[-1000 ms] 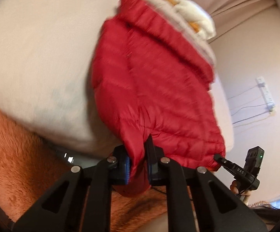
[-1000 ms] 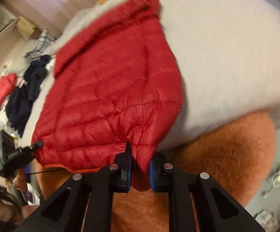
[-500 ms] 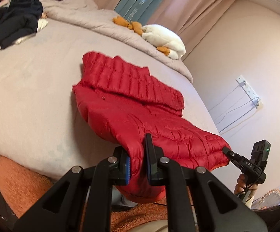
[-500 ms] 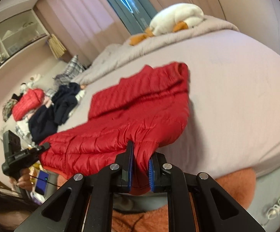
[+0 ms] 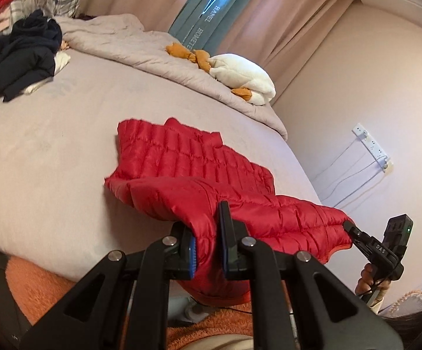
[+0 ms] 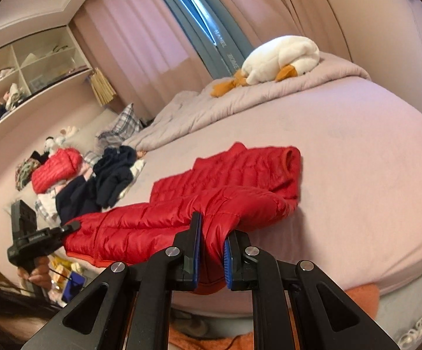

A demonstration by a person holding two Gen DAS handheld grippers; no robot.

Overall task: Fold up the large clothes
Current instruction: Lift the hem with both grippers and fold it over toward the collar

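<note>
A red quilted puffer jacket [image 5: 211, 172] lies on the pale bed [image 5: 50, 157], its far part flat on the sheet and its near hem lifted. My left gripper [image 5: 206, 243] is shut on one corner of the hem. My right gripper [image 6: 212, 240] is shut on the other corner of the jacket [image 6: 234, 183]. Each gripper shows in the other's view, the right one at the right edge [image 5: 354, 232] and the left one at the left edge [image 6: 71, 227], both pinching the hem. The lifted half hangs taut between them above the bed's near edge.
A pile of dark clothes [image 5: 21, 55] and another red jacket [image 6: 56, 169] lie at the bed's left side. A folded duvet with a white plush duck [image 6: 281, 58] lies at the far end. An orange rug [image 5: 36, 288] lies below the bed edge. A wall with a power strip [image 5: 371, 145] stands on the right.
Both grippers have risen and tilted up with the hem, so the jacket's near half is now lifted over the bed and the view shows the whole room.
</note>
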